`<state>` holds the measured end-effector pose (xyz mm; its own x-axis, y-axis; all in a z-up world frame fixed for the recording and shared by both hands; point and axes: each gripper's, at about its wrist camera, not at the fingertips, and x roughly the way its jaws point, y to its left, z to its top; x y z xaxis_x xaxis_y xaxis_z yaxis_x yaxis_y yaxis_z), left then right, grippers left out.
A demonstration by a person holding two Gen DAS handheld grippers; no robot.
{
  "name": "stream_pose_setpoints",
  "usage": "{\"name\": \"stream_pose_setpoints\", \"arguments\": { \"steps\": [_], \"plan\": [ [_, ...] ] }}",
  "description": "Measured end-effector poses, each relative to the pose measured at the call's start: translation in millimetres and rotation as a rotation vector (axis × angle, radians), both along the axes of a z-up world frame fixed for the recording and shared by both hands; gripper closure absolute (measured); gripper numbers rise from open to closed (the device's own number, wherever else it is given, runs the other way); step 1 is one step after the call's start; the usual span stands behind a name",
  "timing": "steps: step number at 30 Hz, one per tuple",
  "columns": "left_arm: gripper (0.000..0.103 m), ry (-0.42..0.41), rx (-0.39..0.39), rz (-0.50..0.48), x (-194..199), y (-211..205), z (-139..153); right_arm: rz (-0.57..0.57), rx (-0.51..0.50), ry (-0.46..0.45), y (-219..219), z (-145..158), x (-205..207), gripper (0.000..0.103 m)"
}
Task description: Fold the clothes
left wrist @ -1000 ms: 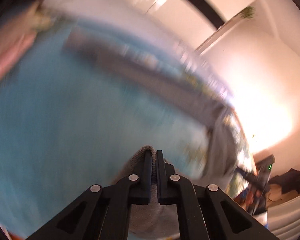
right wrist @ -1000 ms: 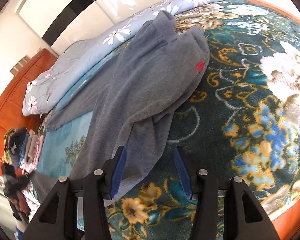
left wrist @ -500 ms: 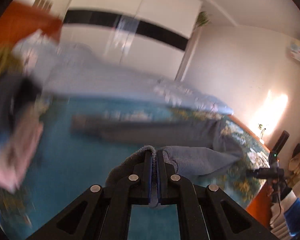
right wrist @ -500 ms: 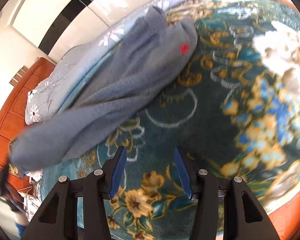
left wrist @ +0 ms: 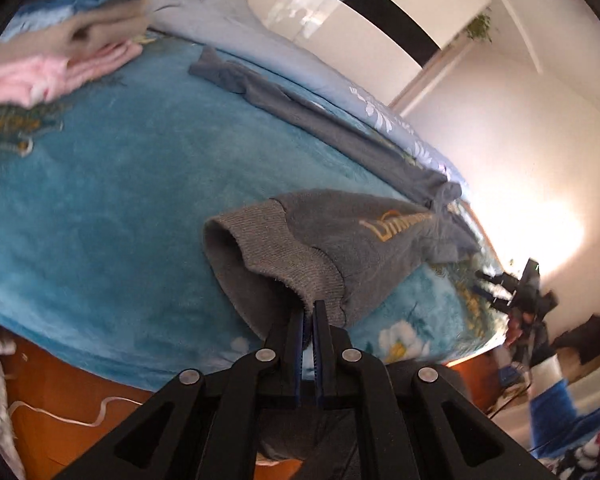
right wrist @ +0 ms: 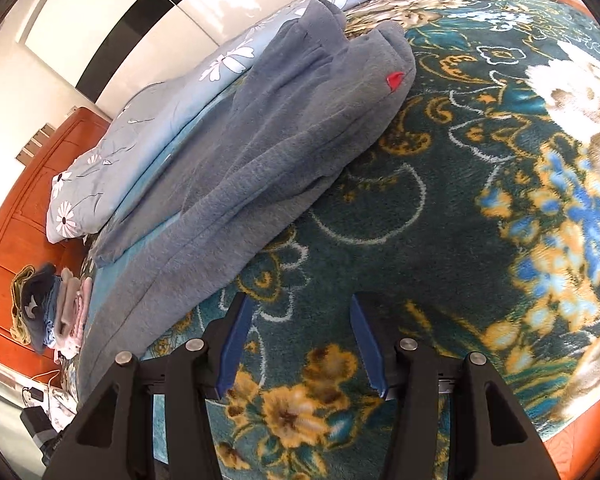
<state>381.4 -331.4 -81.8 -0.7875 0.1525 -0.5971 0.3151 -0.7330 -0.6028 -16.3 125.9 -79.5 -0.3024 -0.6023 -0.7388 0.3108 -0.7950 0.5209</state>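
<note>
Laying the grey trouser leg (left wrist: 340,240) down near the bed edge, I have my left gripper (left wrist: 308,316) just easing open, cuff fabric between its jaws; I should lower before letting go fully, while my empty, parted right gripper (right wrist: 300,312) hovers over the floral blanket (right wrist: 460,200)

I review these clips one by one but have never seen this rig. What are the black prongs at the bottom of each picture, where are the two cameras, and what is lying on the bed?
Each picture comes from a camera on a hand-held two-finger gripper, looking along its fingers. The left gripper pinches the ribbed cuff of grey fleece trousers; its jaws have just been opening slightly. The right gripper is open, holding nothing, over the floral blanket. A stack of folded clothes and a pale blue quilt lie further back.
</note>
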Motion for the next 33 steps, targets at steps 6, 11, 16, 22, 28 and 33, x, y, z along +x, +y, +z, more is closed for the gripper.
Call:
{"name": "stream_pose_setpoints", "arguments": {
  "steps": [6, 11, 16, 22, 28, 33],
  "plan": [
    [0.055, 0.08, 0.167, 0.031, -7.6, -18.2, -3.0, 0.007, -0.014, -0.005, 0.8, 0.8, 2.2, 0.05],
    [0.075, 0.096, 0.206, 0.017, -20.2, -13.7, -5.7, 0.005, -0.037, -0.014, 5.4, -3.1, -0.7, 0.05],
    [0.1, 0.216, 0.212, 0.001, -9.0, -13.3, 17.8, 0.013, -0.043, -0.017, 5.6, -2.3, -3.2, 0.05],
    [0.1, 0.292, 0.142, 0.05, 11.8, -25.0, 56.6, -0.032, -0.083, 0.033, 10.7, 10.3, -30.1, 0.05],
    [0.1, 0.321, 0.084, 0.054, 1.8, -30.6, 82.6, -0.232, -0.255, 0.006, 32.3, 6.2, -93.2, 0.05],
    [0.1, 0.332, 0.014, 0.043, -22.9, -43.6, 106.1, -0.363, -0.304, -0.101, 48.8, -13.5, -145.3, 0.05]
  ]
}}
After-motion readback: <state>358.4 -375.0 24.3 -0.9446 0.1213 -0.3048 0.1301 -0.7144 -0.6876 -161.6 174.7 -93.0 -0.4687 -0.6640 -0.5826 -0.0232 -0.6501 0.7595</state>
